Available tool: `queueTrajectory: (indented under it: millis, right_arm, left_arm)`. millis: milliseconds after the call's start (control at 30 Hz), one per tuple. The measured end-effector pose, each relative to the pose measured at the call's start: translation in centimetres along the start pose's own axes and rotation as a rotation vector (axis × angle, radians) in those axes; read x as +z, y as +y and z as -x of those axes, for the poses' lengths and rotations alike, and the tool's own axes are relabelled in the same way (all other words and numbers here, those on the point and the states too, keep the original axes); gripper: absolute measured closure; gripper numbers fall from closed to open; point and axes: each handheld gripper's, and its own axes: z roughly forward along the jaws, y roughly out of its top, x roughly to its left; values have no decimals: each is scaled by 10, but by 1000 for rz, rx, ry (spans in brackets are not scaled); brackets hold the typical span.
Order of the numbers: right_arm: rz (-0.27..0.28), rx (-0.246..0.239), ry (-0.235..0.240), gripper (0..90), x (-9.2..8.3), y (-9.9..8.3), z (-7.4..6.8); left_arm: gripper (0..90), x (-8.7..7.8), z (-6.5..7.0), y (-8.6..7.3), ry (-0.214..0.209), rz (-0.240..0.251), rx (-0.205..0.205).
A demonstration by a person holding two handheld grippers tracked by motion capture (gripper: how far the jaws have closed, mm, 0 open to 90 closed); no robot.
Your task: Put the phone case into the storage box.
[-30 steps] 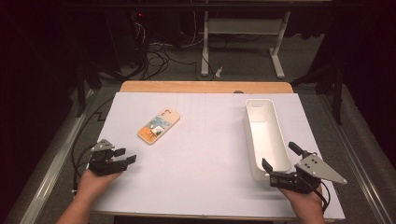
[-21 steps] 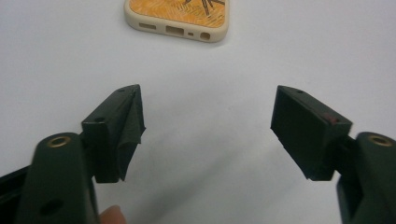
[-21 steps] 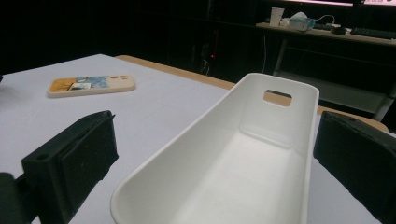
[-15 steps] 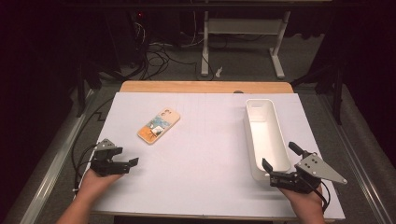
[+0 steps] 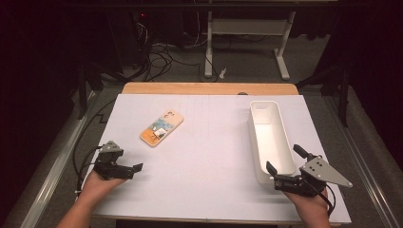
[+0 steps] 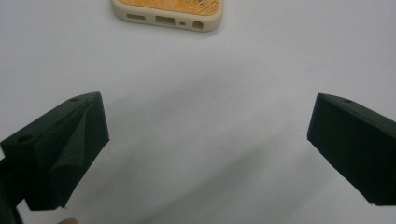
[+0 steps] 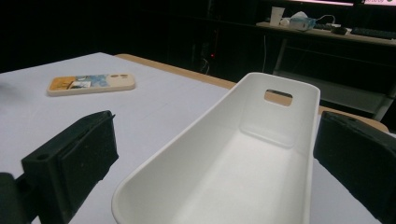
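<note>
A cream phone case [image 5: 162,127] with a colourful printed back lies flat on the white table cover, left of centre. My left gripper [image 5: 124,159] rests near the front left and points at the case [image 6: 168,11], a short way off. Its jaws have just been opening and now stand wide, with nothing between them [image 6: 208,130]. A long white tray [image 5: 254,137] stands at the right, empty. My right gripper [image 5: 284,159] is open at the tray's near end. In the right gripper view its jaws flank the tray [image 7: 196,135] without touching it [image 7: 210,158], and the case [image 7: 91,84] lies far left.
The white cover [image 5: 209,156] ends at a wooden table edge [image 5: 209,88] at the back. Beyond it are a dark floor with cables [image 5: 161,52] and a desk frame [image 5: 247,42]. Bare cover lies between case and tray.
The left gripper's jaws have spread wider apart. Both hands have stayed where they were, and the case and tray have not moved.
</note>
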Motion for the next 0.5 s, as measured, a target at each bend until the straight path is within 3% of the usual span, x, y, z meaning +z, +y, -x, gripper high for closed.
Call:
queueTrajectory:
  millis: [133,267,500]
  right_arm:
    - [3,1,-1,3,-1,0,1]
    - [4,7,1,3,0,-1,3]
    - [11,5,4,3,-2,1,2]
  left_arm:
    - [1,1,11,17,-16,-15,-31]
    - [1,8,23,34,-7,-24,-17]
    - [1,22,41,55,15,-58,43]
